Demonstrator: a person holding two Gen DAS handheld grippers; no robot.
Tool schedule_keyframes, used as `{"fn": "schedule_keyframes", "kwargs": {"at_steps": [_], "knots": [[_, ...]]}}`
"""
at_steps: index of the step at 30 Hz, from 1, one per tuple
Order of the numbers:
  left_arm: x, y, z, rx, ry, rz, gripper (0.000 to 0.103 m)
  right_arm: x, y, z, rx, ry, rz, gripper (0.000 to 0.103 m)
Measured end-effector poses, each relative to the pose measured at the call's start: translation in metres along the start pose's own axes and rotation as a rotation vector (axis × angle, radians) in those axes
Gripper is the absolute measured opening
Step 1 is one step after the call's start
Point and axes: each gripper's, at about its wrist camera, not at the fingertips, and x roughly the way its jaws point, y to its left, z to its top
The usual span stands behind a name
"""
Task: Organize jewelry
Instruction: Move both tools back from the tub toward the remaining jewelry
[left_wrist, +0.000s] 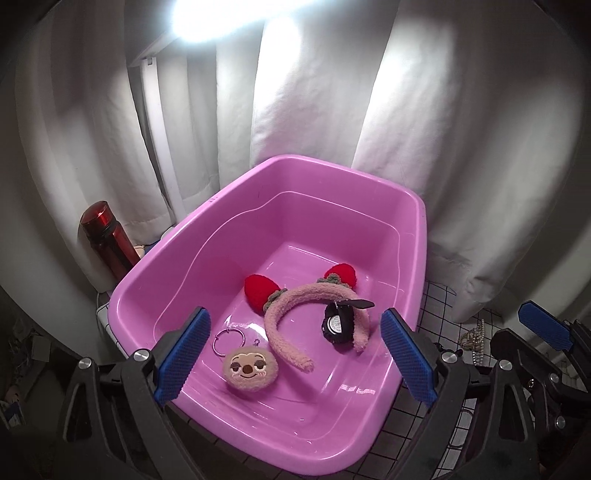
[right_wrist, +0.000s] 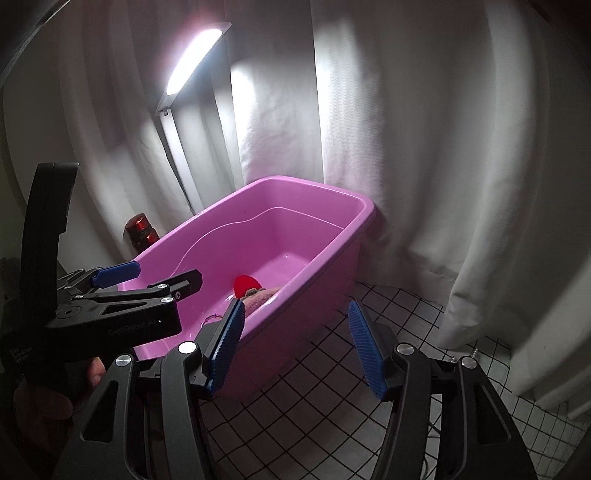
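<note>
A beaded chain (left_wrist: 479, 341) lies on the gridded tabletop (right_wrist: 314, 387), right of the pink plastic tub (left_wrist: 155, 273). The right claw (right_wrist: 295, 349), jaws apart and empty, is nearer it. The left claw (left_wrist: 291, 354), wide apart and empty, hangs over the tub, which holds a fuzzy headband (left_wrist: 291, 314), plush keyring (left_wrist: 246, 370) and black watch (left_wrist: 336, 325).

Pink tub (left_wrist: 229, 206) on tiled surface (right_wrist: 332, 387)
</note>
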Motion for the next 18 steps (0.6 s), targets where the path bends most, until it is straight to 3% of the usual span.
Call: {"fn": "schedule_keyframes", "kwargs": {"at_steps": [10,18], "knots": [[-0.024,-0.063,-0.029,0.081,-0.032,-0.164,0.096,-0.044,-0.085,-0.081,0.188,0.072,-0.157,0.059],[-0.019,-0.109,-0.06,0.155,0.023,-0.244,0.096,-0.06,-0.132,-0.129,0.293,0.122,-0.221,0.059]]}}
